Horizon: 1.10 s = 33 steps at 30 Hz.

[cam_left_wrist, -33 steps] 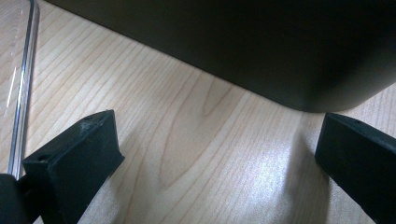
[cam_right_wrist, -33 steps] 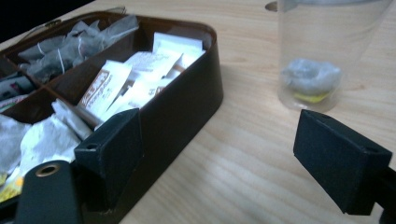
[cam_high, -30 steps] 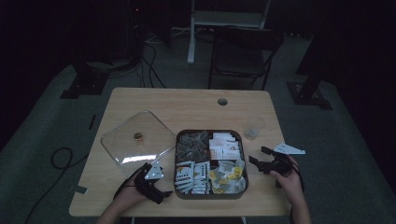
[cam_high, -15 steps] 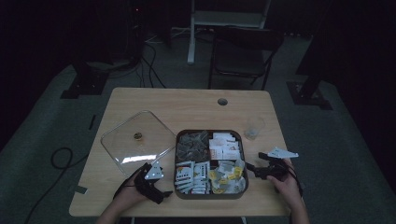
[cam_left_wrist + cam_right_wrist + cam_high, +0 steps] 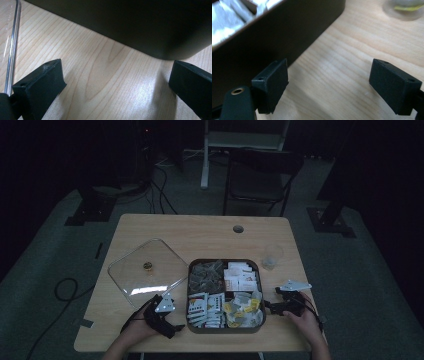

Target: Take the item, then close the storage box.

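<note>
Both tools gape wide, holding nothing: left tool (image 5: pixel 167 312) and right tool (image 5: pixel 272 307) flank the brown sachet tray (image 5: pixel 225 329) at the worktop (image 5: pixel 200 230) front edge. Risk: uneven grip w/ jaws tips it, spilling sachets (image 5: pixel 205 307).

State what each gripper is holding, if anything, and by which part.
Nothing is held. The left gripper and right gripper both stand open over bare table, beside the dark tray.
</note>
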Each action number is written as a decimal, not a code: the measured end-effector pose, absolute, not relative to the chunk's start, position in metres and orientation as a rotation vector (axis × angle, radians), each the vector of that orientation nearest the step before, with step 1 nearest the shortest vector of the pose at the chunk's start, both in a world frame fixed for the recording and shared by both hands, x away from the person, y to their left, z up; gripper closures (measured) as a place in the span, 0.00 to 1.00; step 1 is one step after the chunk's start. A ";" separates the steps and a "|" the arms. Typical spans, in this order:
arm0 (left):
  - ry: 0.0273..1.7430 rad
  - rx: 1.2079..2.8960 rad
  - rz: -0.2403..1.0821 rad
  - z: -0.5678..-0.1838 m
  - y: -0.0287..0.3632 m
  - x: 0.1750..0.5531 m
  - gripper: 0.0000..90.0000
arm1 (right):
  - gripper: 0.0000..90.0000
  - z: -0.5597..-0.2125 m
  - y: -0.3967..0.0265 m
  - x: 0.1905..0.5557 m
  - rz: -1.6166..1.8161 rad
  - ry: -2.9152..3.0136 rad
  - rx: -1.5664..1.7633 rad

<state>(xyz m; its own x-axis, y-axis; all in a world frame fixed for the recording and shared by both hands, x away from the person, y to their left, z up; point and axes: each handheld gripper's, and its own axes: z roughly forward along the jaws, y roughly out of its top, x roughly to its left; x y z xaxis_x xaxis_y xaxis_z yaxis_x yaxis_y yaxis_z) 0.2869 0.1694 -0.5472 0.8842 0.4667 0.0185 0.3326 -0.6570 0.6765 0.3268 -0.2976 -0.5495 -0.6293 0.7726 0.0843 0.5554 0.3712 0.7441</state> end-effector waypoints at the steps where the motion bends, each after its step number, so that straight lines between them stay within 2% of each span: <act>1: 0.572 2.344 0.247 -0.547 0.169 0.287 0.00 | 0.16 -0.550 -0.296 0.326 1.098 2.360 1.164; 33: 0.603 2.349 0.235 -0.545 0.171 0.286 0.00 | 0.14 -0.550 -0.289 0.326 1.018 2.358 1.128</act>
